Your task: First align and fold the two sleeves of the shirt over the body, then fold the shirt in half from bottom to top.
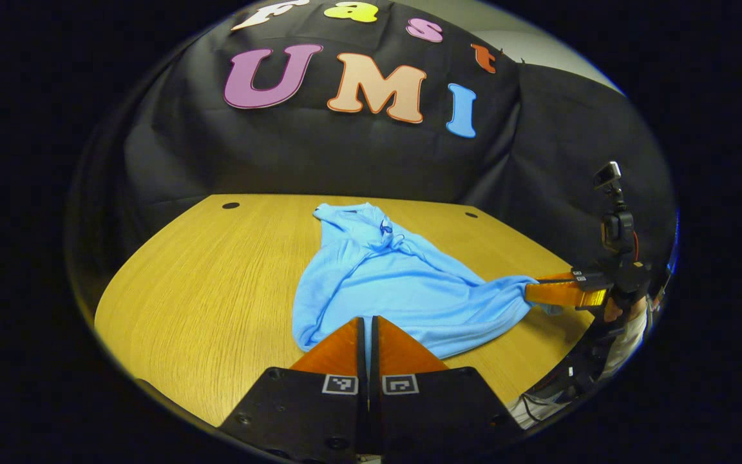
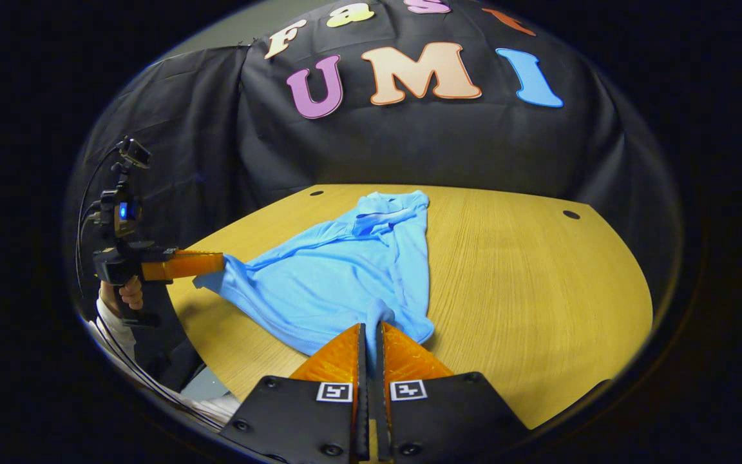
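Light-blue shirt (image 1: pixel 390 283) rumpled mid wooden table (image 1: pixel 203 283), collar far. Left gripper (image 1: pixel 368 320) and right gripper (image 2: pixel 369 325) both clamped on near hem corners. Bare tabletop either side.

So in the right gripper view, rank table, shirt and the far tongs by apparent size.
1. Table, largest.
2. Shirt.
3. Left tongs, smallest, though they sit farther from the camera, so their true size is unsure.
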Demonstrator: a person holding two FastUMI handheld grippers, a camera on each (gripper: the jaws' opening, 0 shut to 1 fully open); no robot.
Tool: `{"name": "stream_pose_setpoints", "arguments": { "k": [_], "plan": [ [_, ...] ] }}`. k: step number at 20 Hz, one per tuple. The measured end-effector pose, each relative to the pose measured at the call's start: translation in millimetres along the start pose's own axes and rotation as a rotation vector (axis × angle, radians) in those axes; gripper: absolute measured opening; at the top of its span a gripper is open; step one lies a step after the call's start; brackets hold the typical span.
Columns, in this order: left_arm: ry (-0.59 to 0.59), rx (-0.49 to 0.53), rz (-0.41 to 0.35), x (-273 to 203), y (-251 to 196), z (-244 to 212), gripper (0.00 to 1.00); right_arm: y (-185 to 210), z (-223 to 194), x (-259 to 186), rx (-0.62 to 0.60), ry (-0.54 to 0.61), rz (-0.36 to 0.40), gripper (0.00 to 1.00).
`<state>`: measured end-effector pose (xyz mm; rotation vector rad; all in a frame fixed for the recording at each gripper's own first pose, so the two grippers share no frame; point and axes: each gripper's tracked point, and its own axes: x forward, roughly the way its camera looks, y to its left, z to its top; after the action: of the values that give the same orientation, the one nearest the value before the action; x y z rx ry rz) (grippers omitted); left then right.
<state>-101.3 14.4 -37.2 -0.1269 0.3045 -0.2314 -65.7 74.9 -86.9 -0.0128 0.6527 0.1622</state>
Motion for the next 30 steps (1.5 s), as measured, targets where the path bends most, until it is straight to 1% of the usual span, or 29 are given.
{"name": "stream_pose_setpoints", "arguments": {
  "k": [2,4,5,7,9,11,16,17,18,20,21,22,23,26,27,28,30],
  "plan": [
    [-0.040,-0.013,0.006,14,8,24,0.00,-4,19,11,-0.006,-0.008,-0.006,0.07],
    [-0.083,-0.047,0.023,28,19,49,0.00,-10,38,24,-0.013,-0.013,-0.010,0.07],
    [-0.101,-0.063,0.016,35,22,61,0.00,-13,49,32,-0.016,-0.017,-0.014,0.07],
    [-0.101,-0.089,0.021,47,32,70,0.00,-21,64,46,-0.013,-0.024,-0.027,0.07],
    [-0.067,-0.096,0.022,54,38,60,0.00,-21,68,55,-0.008,-0.024,-0.017,0.07],
    [-0.023,-0.108,0.007,56,38,41,0.00,-21,61,60,-0.019,-0.008,-0.014,0.07],
    [0.053,-0.080,0.033,42,34,5,0.00,-17,51,59,-0.030,0.000,-0.002,0.07],
    [0.059,-0.078,0.027,38,27,2,0.00,-18,51,58,-0.032,-0.003,-0.004,0.07],
    [0.067,-0.074,0.014,34,19,-3,0.08,-18,50,57,-0.033,-0.004,-0.005,0.07],
    [0.078,-0.040,-0.004,26,3,-9,0.36,-17,47,56,-0.026,-0.002,-0.001,0.07],
    [0.086,-0.025,-0.004,23,-2,-13,0.72,-17,46,55,-0.023,-0.002,0.003,0.07],
    [0.097,-0.015,0.000,22,-6,-18,0.81,-16,45,54,-0.022,-0.004,0.005,0.07],
    [0.110,-0.014,0.002,23,-8,-24,0.85,-16,46,53,-0.018,-0.009,0.008,0.07],
    [0.167,-0.044,0.027,28,-5,-44,0.86,-12,46,49,-0.011,-0.019,0.024,0.07],
    [0.186,-0.051,0.035,31,-2,-50,0.89,-11,46,48,-0.013,-0.019,0.025,0.07],
    [0.205,-0.056,0.046,33,1,-57,0.86,-11,46,47,-0.015,-0.019,0.026,0.07],
    [0.234,-0.055,0.077,36,8,-65,0.86,-10,46,45,-0.018,-0.018,0.029,0.07]
  ]
}}
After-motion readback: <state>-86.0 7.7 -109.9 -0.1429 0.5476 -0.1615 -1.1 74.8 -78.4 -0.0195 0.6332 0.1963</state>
